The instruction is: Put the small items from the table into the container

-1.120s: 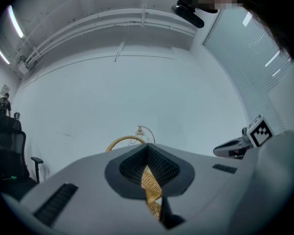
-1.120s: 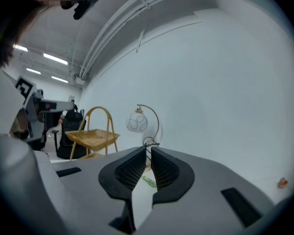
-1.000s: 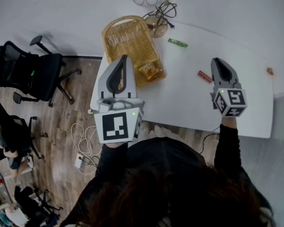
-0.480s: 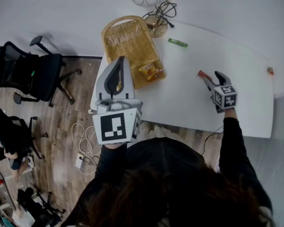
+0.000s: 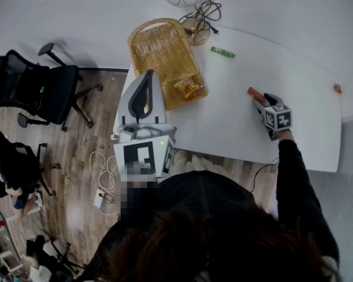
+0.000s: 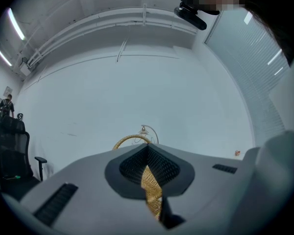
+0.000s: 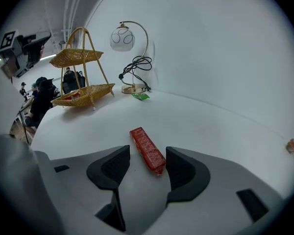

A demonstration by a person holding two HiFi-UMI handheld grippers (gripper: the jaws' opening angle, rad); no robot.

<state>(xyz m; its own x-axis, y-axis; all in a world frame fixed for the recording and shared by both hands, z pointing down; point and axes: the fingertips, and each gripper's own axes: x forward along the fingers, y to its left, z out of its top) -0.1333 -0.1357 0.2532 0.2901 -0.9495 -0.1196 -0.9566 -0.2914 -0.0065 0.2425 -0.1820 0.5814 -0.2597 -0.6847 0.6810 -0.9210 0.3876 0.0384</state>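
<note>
A red snack bar (image 5: 254, 93) lies on the white table (image 5: 223, 125), right of centre. My right gripper (image 5: 260, 101) is down at the tabletop, tilted downward. In the right gripper view its jaws stand open (image 7: 147, 163) with the near end of the red bar (image 7: 147, 150) between them, closer to the right pad. The wicker two-tier basket (image 5: 159, 49) stands at the table's left end with an orange snack packet (image 5: 188, 88) in its lower tray. My left gripper (image 5: 148, 74) hovers in front of the basket, shut and empty. Through its jaws (image 6: 148, 148) shows a sliver of wicker.
A green wrapper (image 5: 222, 52) lies near the lamp base (image 5: 195, 33). A small orange item (image 5: 337, 89) sits at the table's far right edge. Cables trail by the lamp. Office chairs (image 5: 41, 90) stand on the wooden floor to the left.
My right gripper has dropped from high above the table down to the red bar, and its jaws have opened around it. The left gripper has stayed put.
</note>
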